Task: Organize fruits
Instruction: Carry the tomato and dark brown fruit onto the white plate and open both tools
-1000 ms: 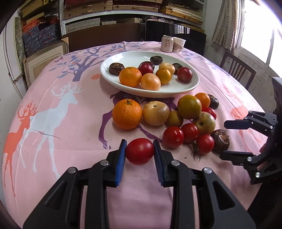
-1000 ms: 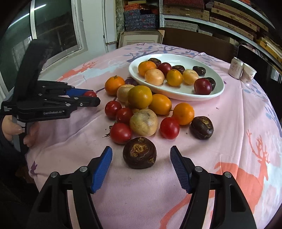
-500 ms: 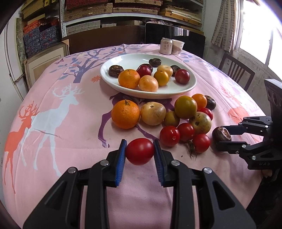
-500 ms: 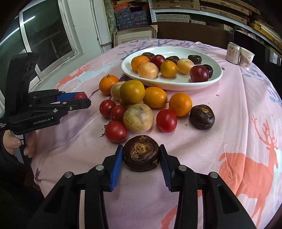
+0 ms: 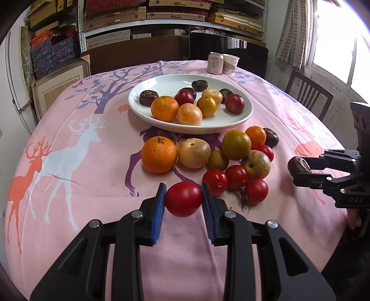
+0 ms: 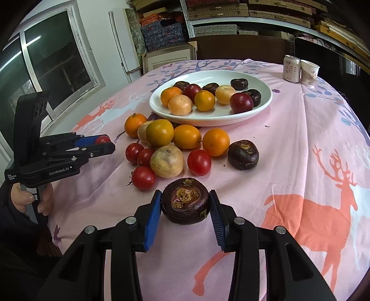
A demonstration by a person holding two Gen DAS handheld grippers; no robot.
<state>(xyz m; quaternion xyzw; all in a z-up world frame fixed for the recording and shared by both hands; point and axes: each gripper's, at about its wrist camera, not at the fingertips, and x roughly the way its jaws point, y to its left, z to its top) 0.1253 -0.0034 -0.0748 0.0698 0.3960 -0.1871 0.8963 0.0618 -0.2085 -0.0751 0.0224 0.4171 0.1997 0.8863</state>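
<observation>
Left claw (image 5: 183,202) is pinching a smooth, glossy red tomato (image 5: 183,202) just in front of the fruit pile (image 5: 208,157), which sits on the near side of the white oval plate (image 5: 231,121). "GenRobot.AI" is printed on its body. Right claw (image 6: 185,206) is clamped on a dark purple, wrinkly round fruit (image 6: 185,201) with tan scabby patches, right of the pile over the pink deer-print table (image 6: 300,143).

We see a round table under a pink cloth (image 5: 97,166) printed with deer and trees, and behind it metal shelving (image 5: 175,14) stacked with woven and patterned boxes. A dark wooden chair (image 5: 308,92) stands by a bright window (image 5: 340,34) with a patterned curtain (image 5: 292,30). Daylight floods in there; another window (image 6: 53,62) shows dark glass beside a white wall.
</observation>
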